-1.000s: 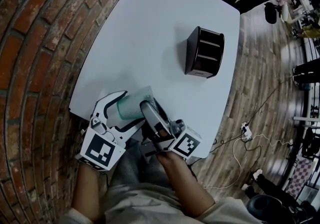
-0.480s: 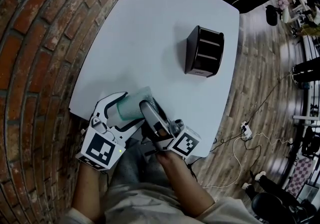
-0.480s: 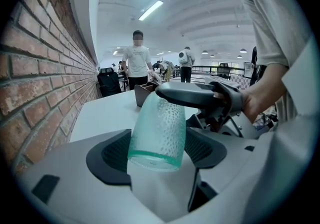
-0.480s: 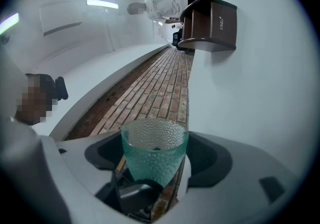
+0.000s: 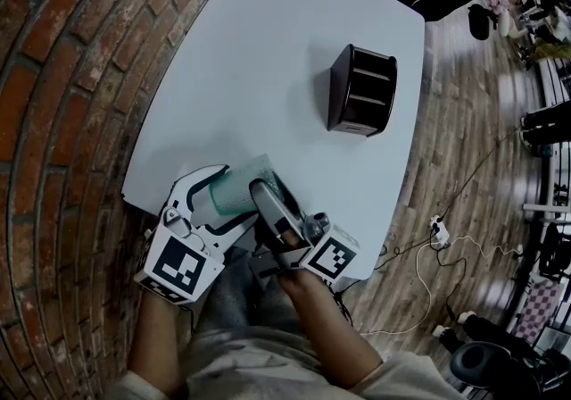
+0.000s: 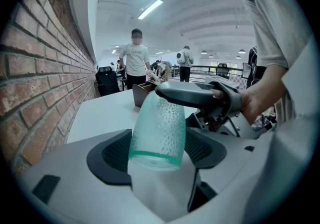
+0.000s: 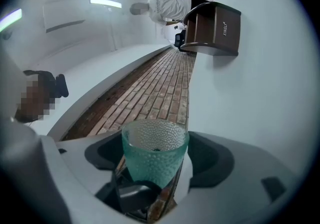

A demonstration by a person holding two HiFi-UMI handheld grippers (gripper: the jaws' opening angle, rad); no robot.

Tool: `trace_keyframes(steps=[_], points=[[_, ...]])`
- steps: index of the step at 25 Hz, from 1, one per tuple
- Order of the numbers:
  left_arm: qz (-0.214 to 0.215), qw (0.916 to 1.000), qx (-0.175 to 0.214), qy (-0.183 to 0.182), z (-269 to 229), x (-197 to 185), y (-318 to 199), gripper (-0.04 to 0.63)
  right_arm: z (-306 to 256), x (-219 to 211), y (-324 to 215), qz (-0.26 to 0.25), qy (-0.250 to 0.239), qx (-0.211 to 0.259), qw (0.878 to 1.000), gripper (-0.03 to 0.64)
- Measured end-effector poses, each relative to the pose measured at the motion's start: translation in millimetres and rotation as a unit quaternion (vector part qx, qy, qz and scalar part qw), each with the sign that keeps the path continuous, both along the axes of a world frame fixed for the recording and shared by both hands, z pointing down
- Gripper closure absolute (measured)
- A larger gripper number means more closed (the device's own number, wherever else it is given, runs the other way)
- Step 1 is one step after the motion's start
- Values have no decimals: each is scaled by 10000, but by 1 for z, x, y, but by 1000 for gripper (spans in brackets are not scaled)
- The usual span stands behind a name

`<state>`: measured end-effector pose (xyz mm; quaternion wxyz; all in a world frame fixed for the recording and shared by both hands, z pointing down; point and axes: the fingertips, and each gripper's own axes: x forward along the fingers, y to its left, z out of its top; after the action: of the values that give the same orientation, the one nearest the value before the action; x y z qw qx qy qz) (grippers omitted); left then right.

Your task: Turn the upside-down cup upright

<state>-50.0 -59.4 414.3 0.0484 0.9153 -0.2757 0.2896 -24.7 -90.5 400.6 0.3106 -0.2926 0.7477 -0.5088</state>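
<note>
The cup [image 5: 239, 190], see-through teal with a dimpled skin, is lying on its side just over the white bench's [image 5: 268, 50] near edge. The left tongs [image 5: 223, 197] and right tongs [image 5: 270, 204] are both pinching it, one at each end. From above they are covering much of it, and I cannot tell which end is the mouth.
</note>
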Motion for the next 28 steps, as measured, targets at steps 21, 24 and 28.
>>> trace_keyframes(steps=[21,24,28], points=[[-157,9997,-204,-45,2,-1,-1,265,-4,22,-3,479,980,238,9937,233],[-202,9994,-245,-111,4,-3,0,265,-7,31,-5,540,1014,268,9930,235],[-228,9990,-324,-212,8,-2,-2,265,-10,35,-3,557,1384,348,9882,235]])
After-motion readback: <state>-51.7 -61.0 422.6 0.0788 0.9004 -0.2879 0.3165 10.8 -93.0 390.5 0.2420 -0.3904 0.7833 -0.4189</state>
